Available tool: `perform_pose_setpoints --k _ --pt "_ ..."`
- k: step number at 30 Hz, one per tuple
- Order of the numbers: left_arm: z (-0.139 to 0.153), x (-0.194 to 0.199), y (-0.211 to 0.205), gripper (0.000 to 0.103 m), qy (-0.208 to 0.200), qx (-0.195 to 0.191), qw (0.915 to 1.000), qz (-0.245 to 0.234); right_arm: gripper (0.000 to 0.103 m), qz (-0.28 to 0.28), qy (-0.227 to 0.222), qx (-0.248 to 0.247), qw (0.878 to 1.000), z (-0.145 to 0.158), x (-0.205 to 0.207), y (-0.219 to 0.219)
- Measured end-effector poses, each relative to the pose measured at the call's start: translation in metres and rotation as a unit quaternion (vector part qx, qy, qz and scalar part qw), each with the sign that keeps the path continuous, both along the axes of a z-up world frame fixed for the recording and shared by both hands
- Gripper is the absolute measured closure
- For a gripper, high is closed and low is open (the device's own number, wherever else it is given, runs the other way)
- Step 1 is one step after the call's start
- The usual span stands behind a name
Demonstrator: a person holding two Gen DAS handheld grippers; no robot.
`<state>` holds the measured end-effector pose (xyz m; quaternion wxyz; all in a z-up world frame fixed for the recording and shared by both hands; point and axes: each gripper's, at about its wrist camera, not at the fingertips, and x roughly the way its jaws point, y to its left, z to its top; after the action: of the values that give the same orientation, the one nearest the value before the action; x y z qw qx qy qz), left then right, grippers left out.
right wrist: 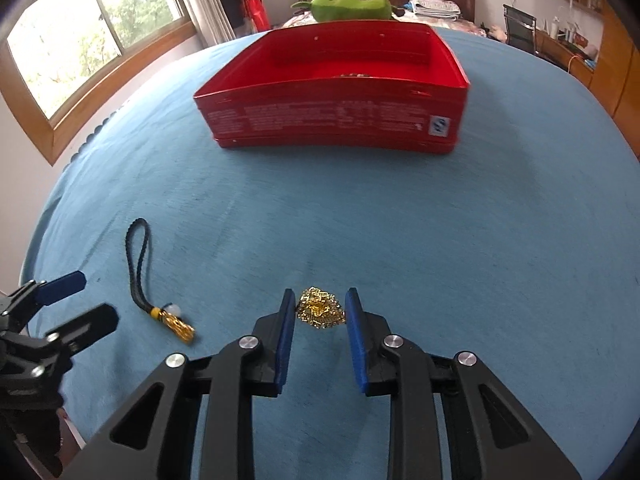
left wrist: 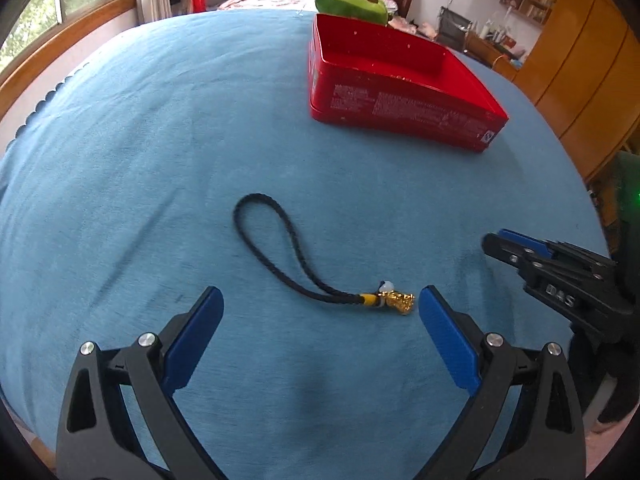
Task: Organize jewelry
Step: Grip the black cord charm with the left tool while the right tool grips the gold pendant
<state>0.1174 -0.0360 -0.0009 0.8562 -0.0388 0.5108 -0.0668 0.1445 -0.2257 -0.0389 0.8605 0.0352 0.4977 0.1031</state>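
Note:
A black braided cord with a gold charm lies on the blue cloth. My left gripper stands wide open just above it, with the charm near its right pad; in the right wrist view the left gripper is left of the cord. My right gripper has its blue pads closed against a bunched gold chain at the fingertips. The right gripper also shows at the right edge of the left wrist view. Farther back stands the open red box.
A bit of gold jewelry peeks over the near wall of the red box. A green plush toy sits behind it. The blue cloth spreads wide around the box. A window is at the left, wooden cabinets at the right.

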Motion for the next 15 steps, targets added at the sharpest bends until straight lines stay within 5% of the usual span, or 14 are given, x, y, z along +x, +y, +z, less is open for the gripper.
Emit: perform_pose_setpoints --k 7,12,15 --pt "-0.016 0.018 -0.028 0.006 0.034 0.046 0.9978 0.033 0.078 0.003 -0.010 0.022 1.000 -0.001 -0.005 -0.006" --pt "-0.040 0.033 -0.042 0.006 0.095 0.027 0.9944 0.037 0.078 0.006 -0.015 0.037 0.999 -0.003 -0.004 -0.015" --pt "-0.041 0.036 -0.045 0.007 0.092 0.027 0.9944 0.046 0.078 0.006 -0.016 0.041 0.999 -0.004 -0.003 -0.019"
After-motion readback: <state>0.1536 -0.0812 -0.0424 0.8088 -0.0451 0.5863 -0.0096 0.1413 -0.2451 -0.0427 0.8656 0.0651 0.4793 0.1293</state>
